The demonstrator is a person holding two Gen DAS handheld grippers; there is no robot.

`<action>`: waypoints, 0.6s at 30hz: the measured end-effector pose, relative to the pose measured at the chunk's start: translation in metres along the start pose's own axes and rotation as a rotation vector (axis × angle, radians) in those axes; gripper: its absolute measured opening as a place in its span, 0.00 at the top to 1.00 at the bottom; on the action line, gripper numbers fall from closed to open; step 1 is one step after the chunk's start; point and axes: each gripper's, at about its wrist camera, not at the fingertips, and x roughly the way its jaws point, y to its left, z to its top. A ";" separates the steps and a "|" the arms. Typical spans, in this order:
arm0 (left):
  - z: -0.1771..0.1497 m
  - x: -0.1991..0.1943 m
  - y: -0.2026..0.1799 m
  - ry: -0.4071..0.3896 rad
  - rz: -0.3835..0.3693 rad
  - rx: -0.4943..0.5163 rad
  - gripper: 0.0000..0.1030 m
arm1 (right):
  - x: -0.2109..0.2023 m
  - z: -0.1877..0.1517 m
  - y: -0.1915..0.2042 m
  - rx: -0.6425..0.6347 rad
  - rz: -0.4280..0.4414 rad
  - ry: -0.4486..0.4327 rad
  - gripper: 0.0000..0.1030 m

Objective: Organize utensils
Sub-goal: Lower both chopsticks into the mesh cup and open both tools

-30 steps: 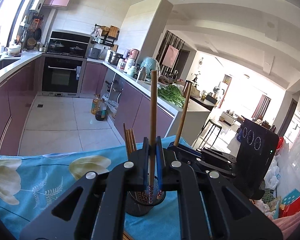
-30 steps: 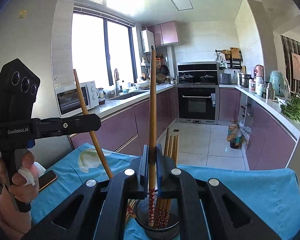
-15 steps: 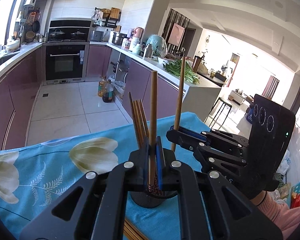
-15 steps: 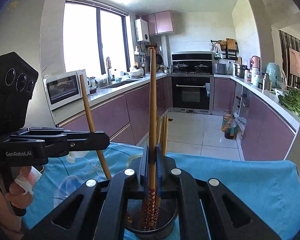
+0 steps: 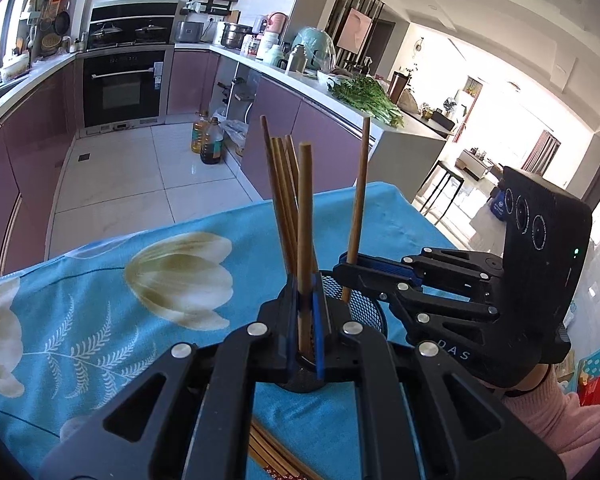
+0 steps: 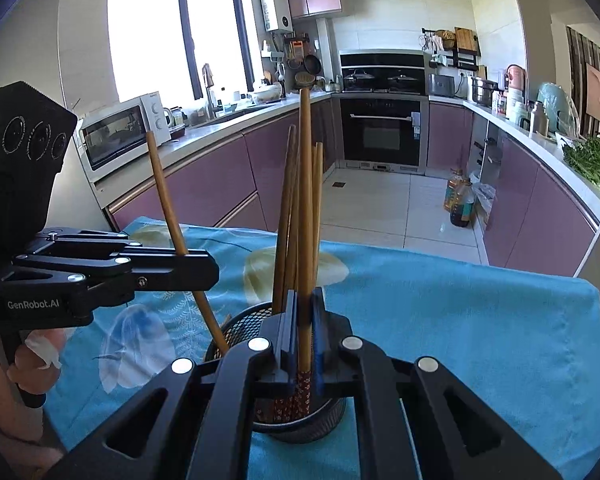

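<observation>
The left gripper (image 5: 306, 320) is clamped on one chopstick (image 5: 305, 240), held upright with its lower end inside the black mesh holder (image 5: 374, 312). The right gripper (image 6: 302, 334) grips a second chopstick (image 6: 305, 200) the same way, its red patterned end already down in the same holder (image 6: 244, 326). A cluster of other chopsticks (image 5: 282, 192) stands in the holder just behind the held ones. The holder sits on a desk covered by a blue flowered cloth (image 5: 100, 304), and more chopsticks (image 5: 276, 460) lie flat on the cloth near the left gripper's base.

Judging the risk: both grippers crowd one small, light holder, so a sideways nudge on release could tip it or knock the standing chopsticks out. Letting go while a chopstick leans may let it spring over the rim.

Readable writing: "GenRobot.AI" on the left gripper's side (image 6: 40, 303), and "DAS" on the right gripper's body (image 5: 454, 354).
</observation>
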 end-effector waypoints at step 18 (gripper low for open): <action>0.003 0.032 0.007 0.032 0.037 -0.039 0.93 | 0.008 0.000 -0.012 0.056 0.012 0.008 0.93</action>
